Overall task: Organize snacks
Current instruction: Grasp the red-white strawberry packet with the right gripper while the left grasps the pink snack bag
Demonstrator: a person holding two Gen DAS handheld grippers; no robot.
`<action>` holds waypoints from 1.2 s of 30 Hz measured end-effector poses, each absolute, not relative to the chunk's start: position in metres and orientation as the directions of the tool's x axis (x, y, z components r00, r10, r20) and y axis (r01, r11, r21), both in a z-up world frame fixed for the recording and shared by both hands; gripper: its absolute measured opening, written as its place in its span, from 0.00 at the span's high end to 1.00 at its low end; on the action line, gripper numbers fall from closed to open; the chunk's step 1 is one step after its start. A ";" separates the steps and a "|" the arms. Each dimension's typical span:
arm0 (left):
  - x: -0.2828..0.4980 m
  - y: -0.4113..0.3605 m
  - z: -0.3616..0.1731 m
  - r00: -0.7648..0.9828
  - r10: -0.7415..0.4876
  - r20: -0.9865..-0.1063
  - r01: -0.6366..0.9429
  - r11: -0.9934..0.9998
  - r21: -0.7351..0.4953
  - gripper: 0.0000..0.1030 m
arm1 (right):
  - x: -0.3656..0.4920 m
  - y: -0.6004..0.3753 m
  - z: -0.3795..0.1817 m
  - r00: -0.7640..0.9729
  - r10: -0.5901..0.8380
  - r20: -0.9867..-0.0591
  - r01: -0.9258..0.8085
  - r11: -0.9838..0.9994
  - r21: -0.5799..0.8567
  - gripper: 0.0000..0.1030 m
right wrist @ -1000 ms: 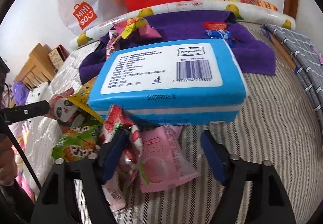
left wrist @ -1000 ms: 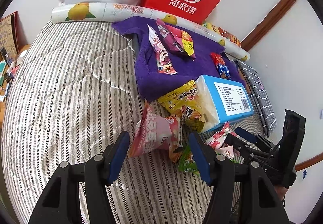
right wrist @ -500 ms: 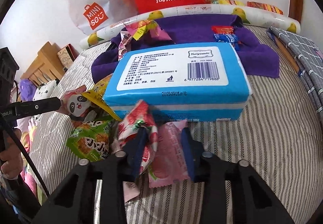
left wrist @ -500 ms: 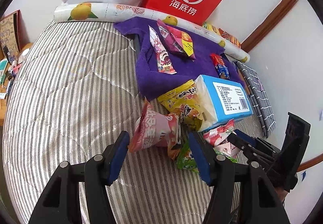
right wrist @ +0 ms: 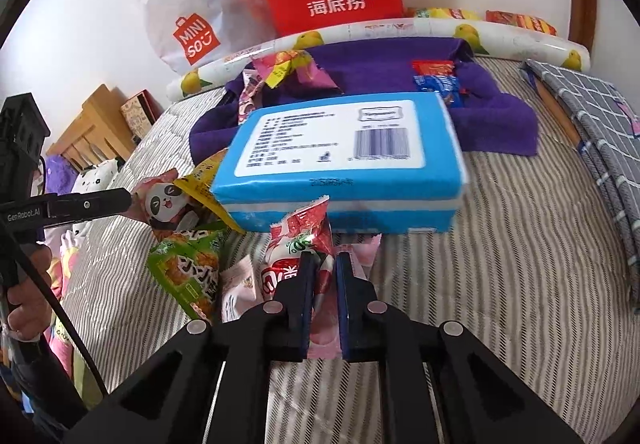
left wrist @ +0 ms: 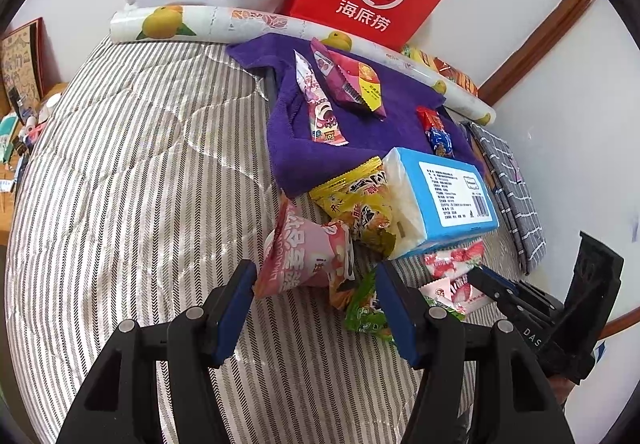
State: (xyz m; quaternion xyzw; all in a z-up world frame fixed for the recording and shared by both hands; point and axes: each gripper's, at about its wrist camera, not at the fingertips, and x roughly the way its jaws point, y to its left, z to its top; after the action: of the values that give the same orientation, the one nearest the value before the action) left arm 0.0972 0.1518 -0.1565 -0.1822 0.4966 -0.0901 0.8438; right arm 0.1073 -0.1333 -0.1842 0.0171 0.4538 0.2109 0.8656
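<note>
**Right tool pinches a strawberry packet at the tissue pack; left tool waits open**

Left wrist view: the left tool stands wide open with nothing between its blue pads, poised just short of the pink puffed snack bag, which lies on the striped bed to the near left of the blue tissue pack; the yellow snack bag leans against that pack's white end, likely because the loose pile is heaped there; a green packet lies nearer than the pack, beside the tool's right finger; beyond the pack the purple towel carries three packets laid apart from one another, which reads as the sorted area; the right tool comes in from the near right of the pack, its tips on the strawberry packet.

Right wrist view: the right tool has its jaws drawn nearly together on the strawberry packet, pinching its lower part so the top stands up against the tissue pack's near side; a pale pink packet lies under the jaws, whether it is also caught I cannot tell; the green packet lies to the near left of the pack, still unsorted; the panda-print bag sits at the pack's left, beside the left tool's finger; the grip low on the wrapper seems meant to lift the packet clear of the heap toward the towel.
</note>
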 end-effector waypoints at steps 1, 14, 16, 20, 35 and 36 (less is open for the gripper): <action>0.097 0.152 -0.157 0.491 -0.335 -0.804 -0.030 0.916 -0.400 0.43 | 0.106 -0.136 -0.183 0.501 0.380 -0.778 -0.345 0.912 0.223 0.91; 0.100 0.141 -0.154 0.484 -0.334 -0.809 -0.026 0.919 -0.394 0.43 | 0.100 -0.156 -0.183 0.491 0.425 -0.761 -0.348 0.896 0.276 0.48; 0.099 0.141 -0.154 0.483 -0.329 -0.812 -0.028 0.921 -0.390 0.43 | 0.100 -0.148 -0.184 0.492 0.429 -0.758 -0.368 0.891 0.265 0.48; 0.097 0.141 -0.154 0.480 -0.322 -0.816 -0.035 0.922 -0.385 0.43 | 0.096 -0.127 -0.188 0.519 0.367 -0.772 -0.401 0.902 0.159 0.46; 0.097 0.135 -0.163 0.471 -0.292 -0.833 -0.056 0.932 -0.358 0.42 | 0.084 -0.129 -0.174 0.588 0.341 -0.733 -0.431 0.900 0.073 0.92; 0.100 0.133 -0.164 0.468 -0.285 -0.836 -0.061 0.934 -0.353 0.41 | 0.082 -0.133 -0.171 0.592 0.349 -0.726 -0.429 0.899 0.082 0.92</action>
State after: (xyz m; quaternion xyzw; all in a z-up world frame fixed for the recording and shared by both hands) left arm 0.0998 0.1329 -0.1644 -0.1695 0.5113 -0.0667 0.8398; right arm 0.0822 -0.1329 -0.1709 -0.0509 0.3952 0.2184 0.8908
